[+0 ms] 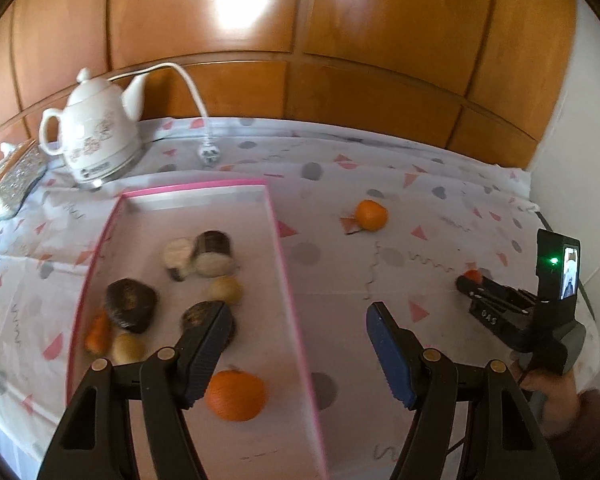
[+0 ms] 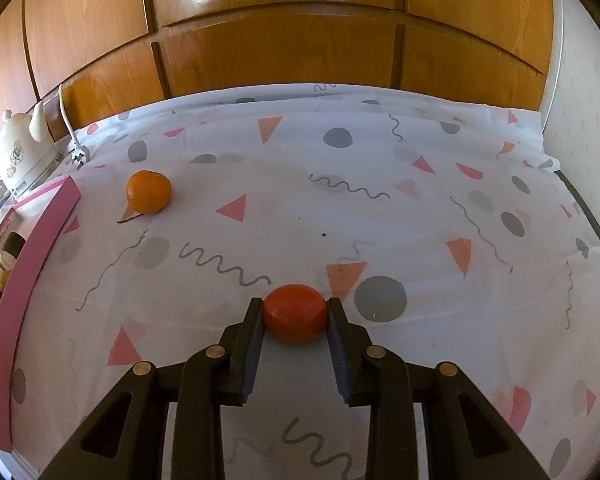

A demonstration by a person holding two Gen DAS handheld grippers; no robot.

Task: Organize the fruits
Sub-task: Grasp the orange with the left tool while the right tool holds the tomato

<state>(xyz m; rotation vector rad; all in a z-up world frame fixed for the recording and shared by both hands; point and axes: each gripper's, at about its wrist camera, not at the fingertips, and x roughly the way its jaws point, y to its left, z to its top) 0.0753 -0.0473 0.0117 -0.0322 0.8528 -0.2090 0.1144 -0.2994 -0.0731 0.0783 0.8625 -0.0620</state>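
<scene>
Right tool: pinching a red-orange tangerine between both pads, low over the counter.
Left tool: spread wide, holding nothing, above the pink-rimmed tray.
Tray contents: an orange near the front, with darker and pale fruits behind it.
Loose orange: alone on the patterned cloth, right of the tray.
Teapot: white, behind the tray.

Left gripper spread wide, low centre frame. Right gripper clamped, bottom centre; hand lower right.
</scene>
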